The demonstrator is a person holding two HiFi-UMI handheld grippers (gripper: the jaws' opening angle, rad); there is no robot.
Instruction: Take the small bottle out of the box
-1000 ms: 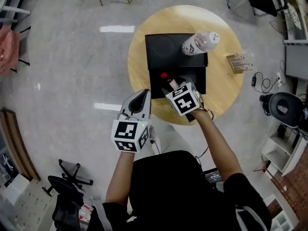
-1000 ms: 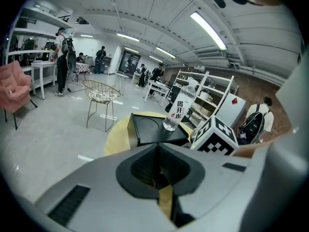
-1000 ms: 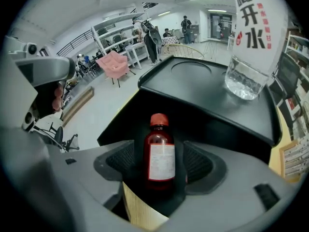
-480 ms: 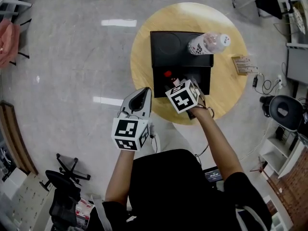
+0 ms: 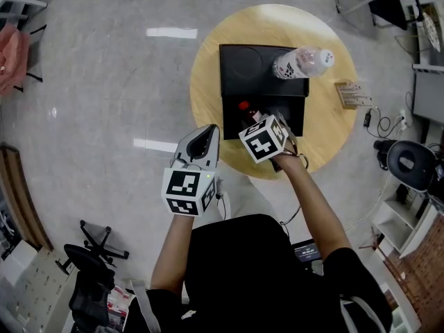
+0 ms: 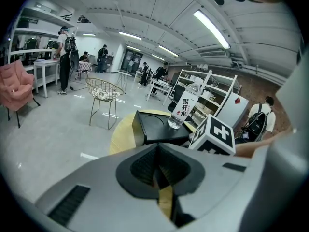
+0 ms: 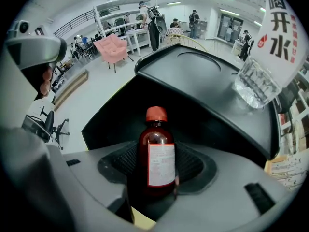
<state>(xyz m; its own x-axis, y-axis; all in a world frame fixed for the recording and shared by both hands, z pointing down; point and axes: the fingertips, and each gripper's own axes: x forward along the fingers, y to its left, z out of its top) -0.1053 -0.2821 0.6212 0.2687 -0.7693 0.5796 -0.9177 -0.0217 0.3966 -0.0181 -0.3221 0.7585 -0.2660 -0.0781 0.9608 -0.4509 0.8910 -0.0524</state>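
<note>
One small bottle (image 7: 157, 151) between right tongs (image 7: 156, 174)

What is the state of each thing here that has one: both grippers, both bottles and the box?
small brown bottle: upright inside the box, red cap on, held.
black box: open, lid folded back flat.
water bottle: standing on the lid, capped.
right gripper: jaws have just been closing, pads now on the small brown bottle.
left gripper: shut, empty, held beside the table.

Black short-sleeved shirt (image 5: 243, 269); grey left gripper (image 5: 205, 134) and right gripper (image 7: 157, 173) (black-and-white marker cubes (image 5: 186, 193)).
</note>
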